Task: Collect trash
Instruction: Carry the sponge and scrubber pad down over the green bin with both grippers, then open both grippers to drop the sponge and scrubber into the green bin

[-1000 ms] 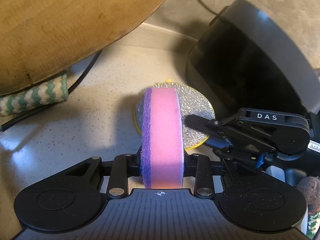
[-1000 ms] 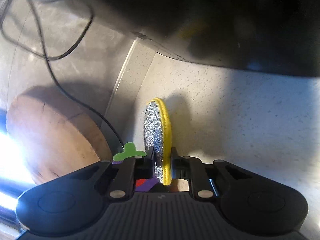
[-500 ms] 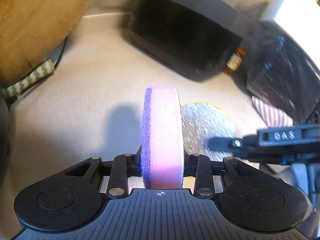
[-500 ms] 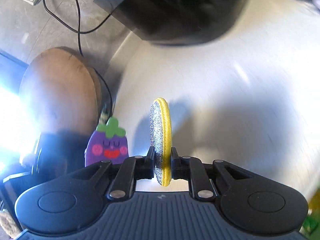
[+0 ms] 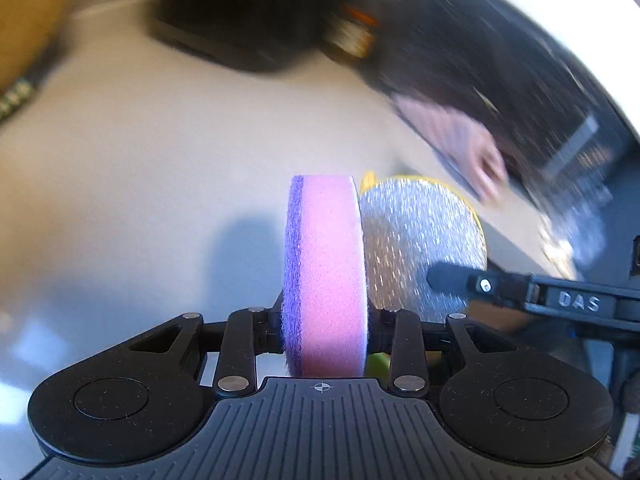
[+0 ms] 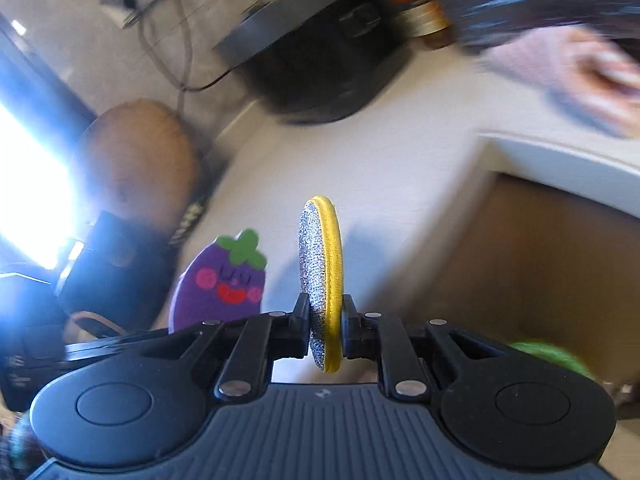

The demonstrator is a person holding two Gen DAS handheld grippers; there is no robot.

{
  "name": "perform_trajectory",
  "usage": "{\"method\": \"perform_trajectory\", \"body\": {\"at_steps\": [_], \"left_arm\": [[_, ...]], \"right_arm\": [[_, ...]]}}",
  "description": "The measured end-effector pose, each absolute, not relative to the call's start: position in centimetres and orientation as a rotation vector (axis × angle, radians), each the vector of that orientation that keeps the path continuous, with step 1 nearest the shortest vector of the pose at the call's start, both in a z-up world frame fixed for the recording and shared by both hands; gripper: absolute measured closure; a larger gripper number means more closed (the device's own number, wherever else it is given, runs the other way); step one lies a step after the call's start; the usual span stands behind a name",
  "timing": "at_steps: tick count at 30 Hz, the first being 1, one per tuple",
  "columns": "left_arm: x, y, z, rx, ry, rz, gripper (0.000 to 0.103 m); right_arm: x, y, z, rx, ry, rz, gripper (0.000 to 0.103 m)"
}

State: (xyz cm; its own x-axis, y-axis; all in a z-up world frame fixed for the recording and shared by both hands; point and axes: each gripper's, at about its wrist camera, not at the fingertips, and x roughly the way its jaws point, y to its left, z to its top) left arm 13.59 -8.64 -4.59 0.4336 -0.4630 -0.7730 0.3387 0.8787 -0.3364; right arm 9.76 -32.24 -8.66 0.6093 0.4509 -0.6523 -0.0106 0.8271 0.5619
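Behind both clamped loads, left gripper [image 5: 325, 320] on pink sponge [image 5: 326, 276], right gripper [image 6: 325, 322] on scouring pad [image 6: 322, 276], everything blurs.

The left gripper [image 5: 325, 320], at the lower centre of its own view, has both jaws pressed against a thick pink sponge [image 5: 330, 276]. The right gripper [image 6: 325, 322], lower centre of its view, pinches a thin silver scouring pad [image 6: 320, 276] edge-on.

Pink sponge [image 5: 326, 276], silver scourer [image 6: 322, 280], upright
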Motion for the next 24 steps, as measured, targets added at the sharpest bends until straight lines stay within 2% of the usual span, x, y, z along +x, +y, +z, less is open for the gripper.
{"method": "perform_trajectory", "body": {"at_steps": [7,15,24], "left_arm": [[9.5,-16.9,-11.3,-0.086,1.227,-0.566,0.067],[9.4,-20.1,-21.8,-0.127,1.392,-0.5,0.065],[8.4,-18.9,-21.1,-0.134,1.265,-0.488,0.065]], "right_arm": [[2.0,-40.1,-14.9,0.653,0.99,0.079,0.089],[-1.8,-43.1,-21.8,0.605,1.134,-0.05,0.089],[-3.4,-44.3,-24.4,0.678,1.147,-0.061,0.089]]}}
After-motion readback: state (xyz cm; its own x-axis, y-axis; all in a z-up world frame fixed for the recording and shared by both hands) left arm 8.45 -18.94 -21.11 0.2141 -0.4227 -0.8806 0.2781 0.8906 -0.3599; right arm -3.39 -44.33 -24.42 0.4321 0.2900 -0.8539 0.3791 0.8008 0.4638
